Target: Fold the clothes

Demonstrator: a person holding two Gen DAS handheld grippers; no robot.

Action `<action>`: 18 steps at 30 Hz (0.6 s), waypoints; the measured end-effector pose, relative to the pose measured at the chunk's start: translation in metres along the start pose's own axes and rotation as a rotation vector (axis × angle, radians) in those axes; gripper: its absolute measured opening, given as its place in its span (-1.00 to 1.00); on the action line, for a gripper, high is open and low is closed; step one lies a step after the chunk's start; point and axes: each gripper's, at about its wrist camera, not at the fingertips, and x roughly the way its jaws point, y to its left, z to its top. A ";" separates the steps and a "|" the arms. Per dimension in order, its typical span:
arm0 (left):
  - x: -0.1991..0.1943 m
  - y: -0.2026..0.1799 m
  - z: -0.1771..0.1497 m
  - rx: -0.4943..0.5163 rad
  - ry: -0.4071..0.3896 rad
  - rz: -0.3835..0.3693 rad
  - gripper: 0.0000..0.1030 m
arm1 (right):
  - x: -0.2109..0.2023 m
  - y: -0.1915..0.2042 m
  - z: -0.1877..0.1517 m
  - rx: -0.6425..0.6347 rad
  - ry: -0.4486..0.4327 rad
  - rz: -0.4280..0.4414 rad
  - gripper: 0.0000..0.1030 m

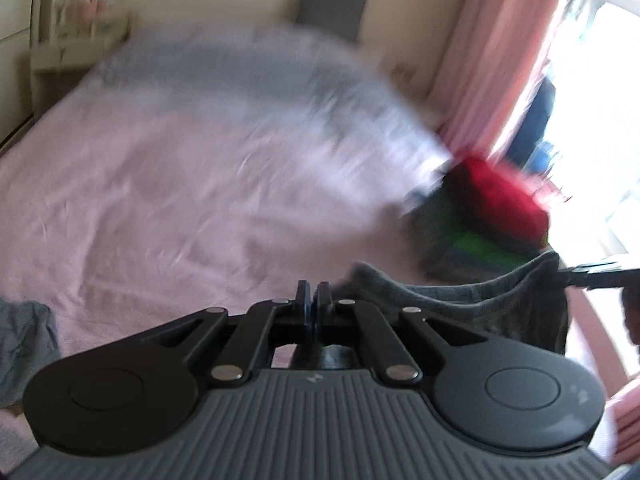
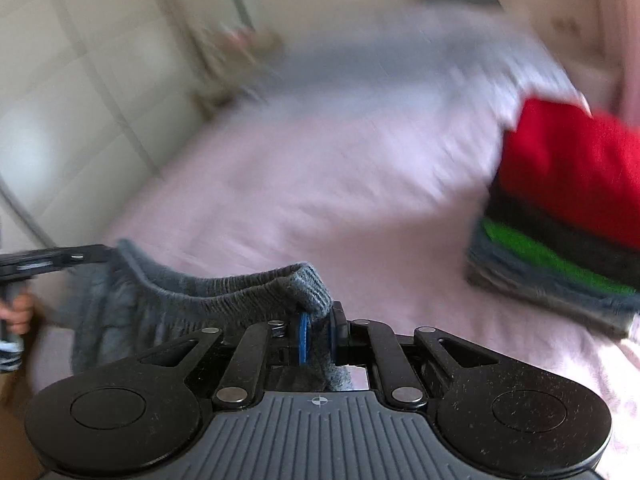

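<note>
Stretching between both tools, the grey knit garment [image 2: 224,292] hangs by its ribbed edge: the right gripper [image 2: 318,334] clamps one end, the left gripper [image 1: 314,300] the other. Its long axis runs gripper to gripper, above the pink bed [image 2: 320,184]; the folded stack [image 2: 560,216] lies ahead-right.

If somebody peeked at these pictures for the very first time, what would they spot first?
Probably the bright red top of the folded clothes stack, sitting on the pink bed over at the right. Next, the grey knitted garment stretched in the air between the right gripper and the left gripper, each pinching one end of its ribbed edge.
</note>
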 end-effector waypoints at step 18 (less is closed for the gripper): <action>-0.047 0.079 -0.201 -0.470 0.331 0.144 -0.41 | -0.060 -0.063 -0.268 0.878 0.110 0.025 0.39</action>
